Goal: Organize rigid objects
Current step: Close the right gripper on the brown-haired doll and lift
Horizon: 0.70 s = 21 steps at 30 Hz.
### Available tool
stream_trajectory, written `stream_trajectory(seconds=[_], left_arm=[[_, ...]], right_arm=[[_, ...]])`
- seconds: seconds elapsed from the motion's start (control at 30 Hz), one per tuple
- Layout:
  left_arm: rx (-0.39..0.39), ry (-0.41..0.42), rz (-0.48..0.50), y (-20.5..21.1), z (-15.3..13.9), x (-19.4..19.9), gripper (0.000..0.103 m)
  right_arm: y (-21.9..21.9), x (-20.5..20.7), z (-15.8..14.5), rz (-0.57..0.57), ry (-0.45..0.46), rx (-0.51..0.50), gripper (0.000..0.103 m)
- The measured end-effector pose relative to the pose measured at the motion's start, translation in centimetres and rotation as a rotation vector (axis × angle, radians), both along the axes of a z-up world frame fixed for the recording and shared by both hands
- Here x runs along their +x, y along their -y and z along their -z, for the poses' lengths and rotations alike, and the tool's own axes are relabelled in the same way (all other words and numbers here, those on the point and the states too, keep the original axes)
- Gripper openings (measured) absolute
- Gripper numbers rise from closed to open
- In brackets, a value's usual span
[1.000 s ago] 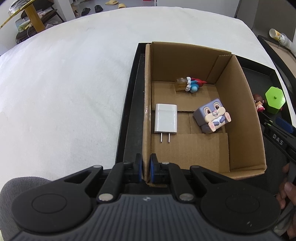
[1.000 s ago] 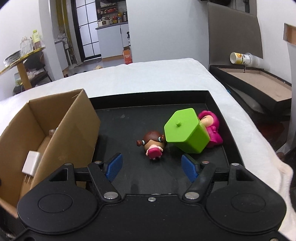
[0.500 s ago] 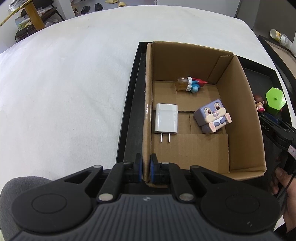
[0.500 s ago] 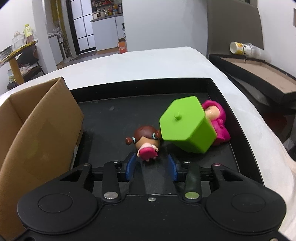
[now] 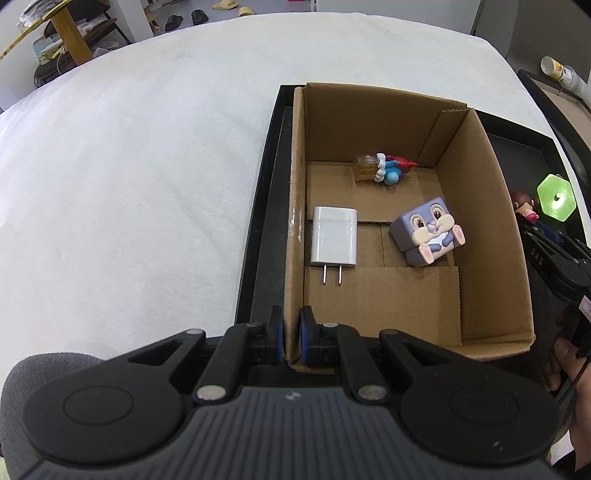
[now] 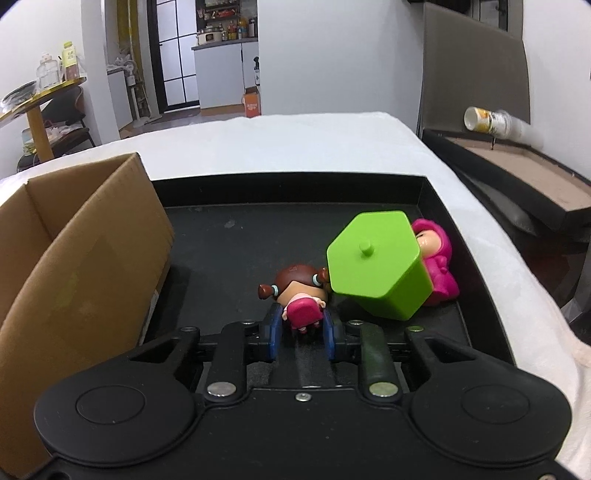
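White-clothed table [image 5: 129, 166] (kitchen beyond) — left hand-held gripper [image 5: 291, 338] pinches box wall [image 5: 293, 258], right hand-held gripper [image 6: 301, 334] clamps doll [image 6: 297, 295].

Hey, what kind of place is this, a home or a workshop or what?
Most likely a lived-in home: a kitchen counter with pots shows through the doorway, slippers lie on the floor, and toys sit in a cardboard box on a white-covered table.

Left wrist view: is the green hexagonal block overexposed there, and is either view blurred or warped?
Left wrist view: the green hexagonal block glows washed-out at the frame's edge, and the tray edges bow from fisheye. Right wrist view: the same block is evenly lit, with a soft shadow under it; the doll between the right hand-held gripper pads is sharp, and the room behind is slightly soft.
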<state>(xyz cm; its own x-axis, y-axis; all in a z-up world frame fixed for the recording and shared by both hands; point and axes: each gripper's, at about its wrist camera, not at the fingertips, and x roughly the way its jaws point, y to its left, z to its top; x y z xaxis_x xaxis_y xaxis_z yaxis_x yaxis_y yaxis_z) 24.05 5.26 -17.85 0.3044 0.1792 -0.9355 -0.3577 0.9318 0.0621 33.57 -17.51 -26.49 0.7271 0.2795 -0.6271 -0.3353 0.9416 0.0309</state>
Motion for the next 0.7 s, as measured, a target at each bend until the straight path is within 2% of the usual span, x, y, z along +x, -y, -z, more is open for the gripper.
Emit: stream_trajectory(seconds=[0.4, 0.7], left_arm=[[0.01, 0.007, -0.004, 0.0, -0.1, 0.0, 0.008], [0.014, 0.011, -0.002, 0.1, -0.2, 0.0, 0.008]], right_arm=[[0.6, -1.9, -1.8, -0.016, 0.022, -0.002, 0.023], [1.1, -3.3, -2.8, -0.011, -0.031, 0.008, 0.023]])
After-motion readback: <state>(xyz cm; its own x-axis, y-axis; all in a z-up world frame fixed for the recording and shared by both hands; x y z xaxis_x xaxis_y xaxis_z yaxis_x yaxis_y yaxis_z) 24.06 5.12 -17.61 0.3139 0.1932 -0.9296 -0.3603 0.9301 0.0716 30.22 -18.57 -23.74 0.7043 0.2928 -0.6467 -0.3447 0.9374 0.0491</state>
